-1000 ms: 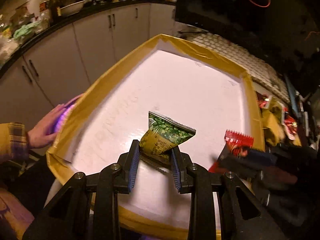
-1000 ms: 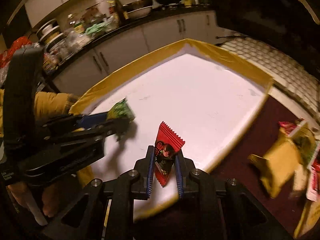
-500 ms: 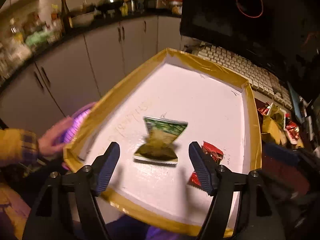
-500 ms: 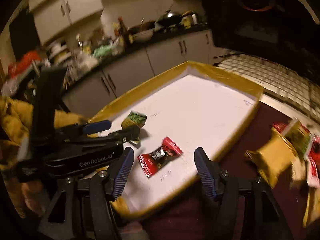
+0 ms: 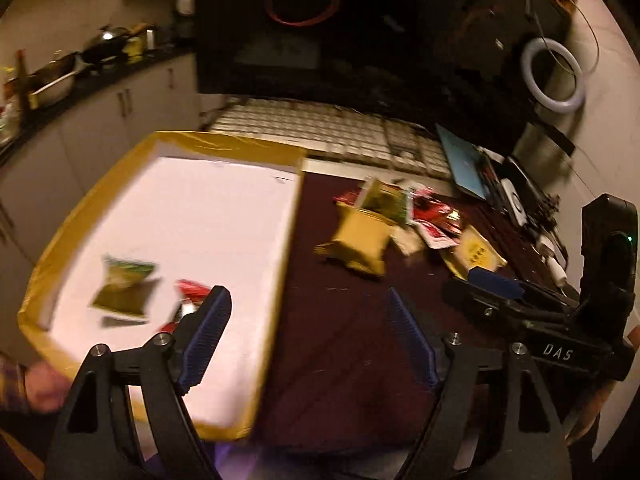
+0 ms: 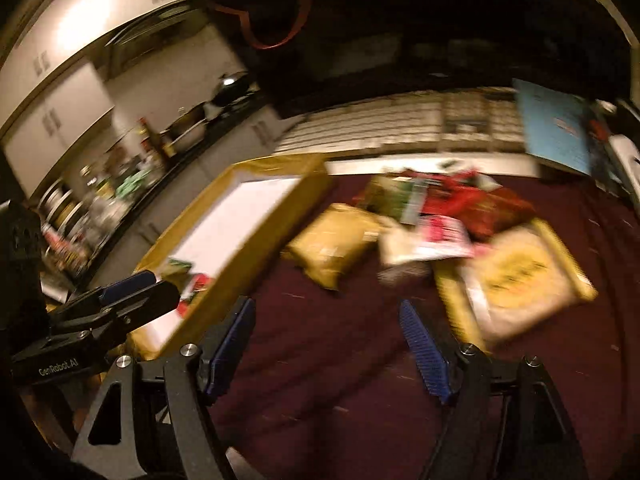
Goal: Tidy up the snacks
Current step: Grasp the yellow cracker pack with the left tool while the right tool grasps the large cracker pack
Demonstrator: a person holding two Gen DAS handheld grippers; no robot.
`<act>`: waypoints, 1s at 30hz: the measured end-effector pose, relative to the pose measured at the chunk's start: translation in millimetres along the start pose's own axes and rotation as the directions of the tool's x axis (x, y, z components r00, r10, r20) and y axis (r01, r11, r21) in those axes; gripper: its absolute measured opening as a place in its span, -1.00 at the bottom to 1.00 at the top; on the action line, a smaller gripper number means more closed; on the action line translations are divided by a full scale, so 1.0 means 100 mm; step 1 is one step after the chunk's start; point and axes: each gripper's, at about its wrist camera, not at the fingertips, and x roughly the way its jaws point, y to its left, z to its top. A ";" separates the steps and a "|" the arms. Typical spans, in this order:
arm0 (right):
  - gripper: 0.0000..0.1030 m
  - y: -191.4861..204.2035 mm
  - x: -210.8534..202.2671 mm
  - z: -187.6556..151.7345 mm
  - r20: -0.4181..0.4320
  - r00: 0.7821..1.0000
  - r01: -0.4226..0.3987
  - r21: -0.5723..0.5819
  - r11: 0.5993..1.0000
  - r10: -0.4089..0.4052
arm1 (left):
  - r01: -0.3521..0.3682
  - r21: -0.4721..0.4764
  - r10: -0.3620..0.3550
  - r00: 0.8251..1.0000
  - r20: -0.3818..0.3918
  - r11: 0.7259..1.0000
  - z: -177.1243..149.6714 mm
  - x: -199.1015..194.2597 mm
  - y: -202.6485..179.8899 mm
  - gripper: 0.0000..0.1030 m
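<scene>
A white tray with a yellow rim [image 5: 256, 148] sits at the left. In it lie a green snack packet [image 5: 124, 290] and a red snack packet [image 5: 190, 294]. My left gripper [image 5: 308, 312] is open and empty, over the tray's right edge and the dark red cloth. My right gripper [image 6: 326, 324] is open and empty above the cloth. A pile of snacks lies ahead: a yellow bag [image 5: 358, 246], red packets [image 5: 434, 216] and a large pale yellow bag [image 6: 516, 276]. The tray [image 6: 280, 216] also shows in the right wrist view.
A dark red cloth [image 5: 340, 340] covers the table. A white keyboard [image 5: 320, 132] lies behind the tray and pile, under a dark monitor [image 5: 320, 28]. A blue booklet [image 6: 556, 128] and a ring light [image 5: 554, 76] are at the right. Kitchen cabinets [image 5: 100, 128] stand at the left.
Both grippers opened and let the green and red packets drop into the tray. Both then swung right, away from the tray toward the snack pile.
</scene>
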 end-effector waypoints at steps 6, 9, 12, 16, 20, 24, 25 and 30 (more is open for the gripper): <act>0.49 -0.45 -0.16 0.17 0.027 0.986 0.162 0.023 0.986 -0.163 | -0.025 0.112 0.030 0.998 -0.050 0.993 0.15 0.35 -0.38 0.55; 0.49 -0.69 -0.13 0.25 -0.002 0.972 0.234 0.082 0.969 -0.234 | -0.032 0.153 0.045 0.996 -0.081 0.988 0.23 0.54 -0.49 0.55; 0.49 -0.85 -0.10 0.22 -0.037 0.960 0.278 0.150 0.949 -0.276 | -0.036 0.184 0.056 0.992 -0.109 0.982 0.28 0.68 -0.56 0.55; 0.49 -0.91 -0.17 0.07 -0.044 0.973 0.232 0.220 0.948 -0.228 | -0.049 0.185 0.076 0.987 -0.143 0.982 0.34 0.86 -0.60 0.55; 0.49 -0.75 -0.02 0.08 -0.058 0.975 0.221 0.196 0.955 -0.213 | -0.106 0.256 0.152 0.975 -0.165 0.961 0.43 1.18 -0.77 0.55; 0.52 -0.70 0.08 0.22 -0.042 0.963 0.270 0.223 0.937 -0.267 | -0.134 0.285 0.204 0.952 -0.231 0.949 0.41 1.44 -0.82 0.04; 0.52 -0.72 0.09 0.24 -0.040 0.961 0.276 0.243 0.930 -0.275 | -0.134 0.285 0.208 0.947 -0.245 0.949 0.39 1.47 -0.82 -0.12; 0.53 -0.84 0.30 0.35 -0.086 0.931 0.363 0.321 0.875 -0.355 | -0.108 0.236 0.164 0.959 -0.230 0.966 0.27 1.30 -0.78 -0.16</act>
